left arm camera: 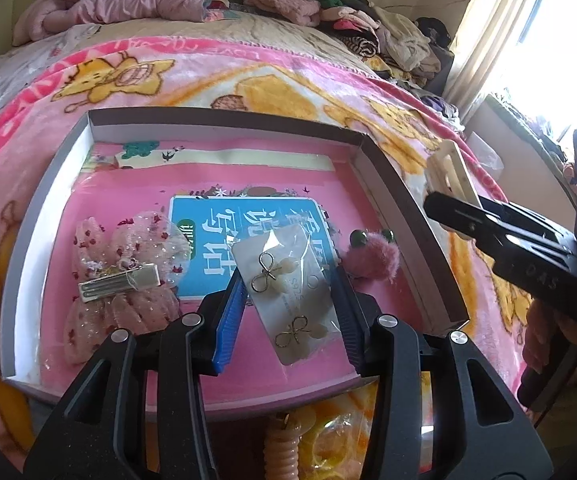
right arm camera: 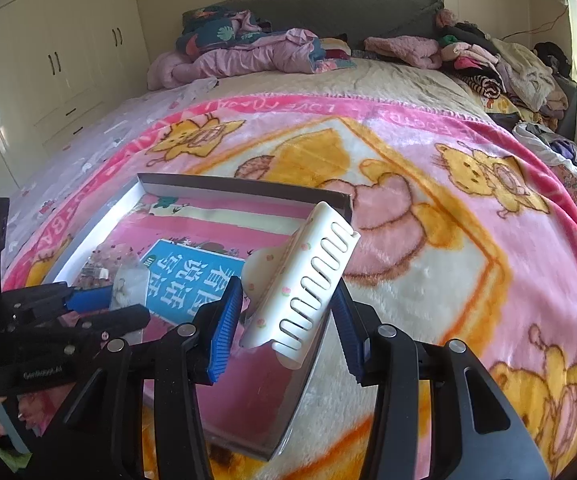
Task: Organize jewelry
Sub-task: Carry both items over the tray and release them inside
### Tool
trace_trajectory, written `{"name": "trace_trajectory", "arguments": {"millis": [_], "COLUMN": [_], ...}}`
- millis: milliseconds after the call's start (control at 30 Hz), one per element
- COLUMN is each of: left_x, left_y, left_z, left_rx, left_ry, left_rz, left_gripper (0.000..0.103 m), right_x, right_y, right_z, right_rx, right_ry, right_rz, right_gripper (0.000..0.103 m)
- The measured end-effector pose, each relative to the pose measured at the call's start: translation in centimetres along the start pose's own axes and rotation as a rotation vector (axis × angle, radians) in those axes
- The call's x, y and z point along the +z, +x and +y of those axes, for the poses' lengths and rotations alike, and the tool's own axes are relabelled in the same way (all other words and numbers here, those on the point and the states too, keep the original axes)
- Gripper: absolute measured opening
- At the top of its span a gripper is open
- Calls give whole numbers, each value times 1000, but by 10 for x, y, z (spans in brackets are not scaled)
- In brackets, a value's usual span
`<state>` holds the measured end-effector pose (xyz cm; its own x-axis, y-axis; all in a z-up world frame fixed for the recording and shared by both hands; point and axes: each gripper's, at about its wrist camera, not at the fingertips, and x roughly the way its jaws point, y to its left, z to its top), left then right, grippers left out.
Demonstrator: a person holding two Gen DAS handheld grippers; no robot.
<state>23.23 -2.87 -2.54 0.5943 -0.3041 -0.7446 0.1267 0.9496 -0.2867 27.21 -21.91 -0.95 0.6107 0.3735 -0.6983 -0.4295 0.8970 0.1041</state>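
Note:
A shallow grey-rimmed box (left arm camera: 408,200) lined with a pink book sits on the bed. Inside lie a pink lace bow hair clip (left arm camera: 124,272), a fuzzy pink clip (left arm camera: 372,260), and an earring card (left arm camera: 288,292) in clear plastic. My left gripper (left arm camera: 290,316) stands open around the card, blue pads either side, just apart from it. My right gripper (right arm camera: 288,320) is shut on a white claw hair clip (right arm camera: 308,280) and holds it above the box's right rim (right arm camera: 328,196). That clip also shows in the left wrist view (left arm camera: 452,172).
The box rests on a pink cartoon blanket (right arm camera: 448,200) on the bed. Piles of clothes (right arm camera: 488,64) and a quilt (right arm camera: 240,56) lie at the headboard. A wardrobe (right arm camera: 28,80) stands left. A window (left arm camera: 560,40) glares at right. A packet with orange print (left arm camera: 328,440) lies below the box.

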Motion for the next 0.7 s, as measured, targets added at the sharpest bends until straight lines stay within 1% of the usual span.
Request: {"name": "trace_trajectory", "arguments": {"millis": [167, 267, 333, 367, 533, 700], "left_x": [-2, -3, -5, -6, -8, -10], "left_y": [2, 1, 0, 0, -3, -8], "left_z": [3, 4, 4, 5, 9, 10], "left_rx": [3, 5, 1, 3, 0, 2], "left_ry": [6, 13, 15, 17, 7, 5], "left_rz": [7, 7, 7, 7, 8, 5], "left_gripper": [36, 39, 45, 46, 47, 47], "right_x": [5, 7, 8, 8, 7, 4], "right_y": [14, 25, 33, 37, 48, 50], "right_z": [1, 3, 4, 4, 5, 3], "right_rx": [1, 4, 3, 4, 5, 6], "right_ry": [-17, -23, -27, -27, -23, 4], "right_rz": [18, 36, 51, 58, 80, 89], "right_gripper": [44, 43, 44, 44, 44, 44]}}
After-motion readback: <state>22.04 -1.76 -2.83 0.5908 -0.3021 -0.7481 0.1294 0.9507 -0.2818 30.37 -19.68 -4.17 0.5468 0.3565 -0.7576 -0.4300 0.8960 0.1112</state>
